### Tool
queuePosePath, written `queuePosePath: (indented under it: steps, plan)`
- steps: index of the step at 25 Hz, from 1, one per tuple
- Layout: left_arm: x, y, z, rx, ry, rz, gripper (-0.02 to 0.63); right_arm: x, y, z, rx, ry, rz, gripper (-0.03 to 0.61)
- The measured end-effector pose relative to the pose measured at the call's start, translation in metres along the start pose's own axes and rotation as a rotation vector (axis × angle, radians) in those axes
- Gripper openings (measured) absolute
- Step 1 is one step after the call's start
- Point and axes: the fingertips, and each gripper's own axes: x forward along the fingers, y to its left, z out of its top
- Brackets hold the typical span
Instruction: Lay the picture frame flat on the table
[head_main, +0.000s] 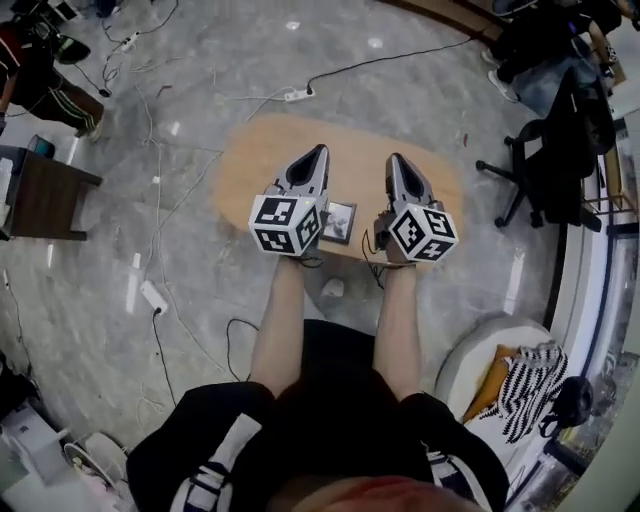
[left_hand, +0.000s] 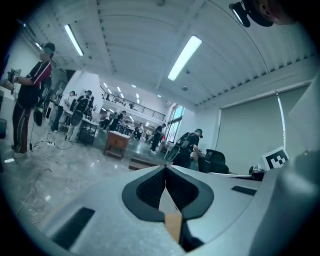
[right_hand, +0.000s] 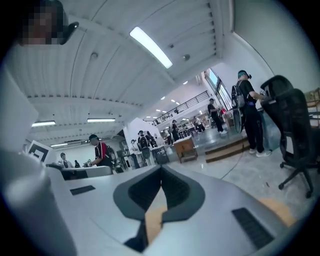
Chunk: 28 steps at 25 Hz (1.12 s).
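A small dark picture frame (head_main: 341, 222) shows its face upward near the front edge of the oval wooden table (head_main: 250, 160). Its left side is hidden behind the marker cube of my left gripper (head_main: 318, 151). That gripper is held above the table just left of the frame, and its tips meet with nothing between them (left_hand: 165, 168). My right gripper (head_main: 396, 159) hovers just right of the frame, also shut and empty (right_hand: 161, 168). Both point away from the person, over the table's far half. Neither touches the frame.
A black office chair (head_main: 548, 165) stands to the right of the table. Cables and a power strip (head_main: 297, 95) lie on the grey floor beyond it. A dark side table (head_main: 45, 195) is at the left, and a white seat with striped cloth (head_main: 500, 370) at the lower right.
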Motion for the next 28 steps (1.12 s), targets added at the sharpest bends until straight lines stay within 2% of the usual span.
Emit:
queuePosePath:
  steps: [5, 9, 16, 28]
  plan:
    - [-0.019, -0.023, 0.059, 0.075, -0.095, 0.009, 0.009, -0.021, 0.027, 0.053, -0.124, -0.015, 0.037, 0.012]
    - [-0.02, -0.041, 0.087, 0.137, -0.157, 0.015, 0.009, -0.031, 0.021, 0.086, -0.192, -0.06, 0.023, 0.012]
    - [-0.017, -0.044, 0.101, 0.188, -0.165, 0.073, 0.009, -0.033, 0.024, 0.112, -0.252, -0.101, 0.036, 0.011]
    - [-0.003, -0.027, 0.099, 0.172, -0.15, 0.09, 0.009, -0.021, 0.019, 0.12, -0.263, -0.099, 0.026, 0.011]
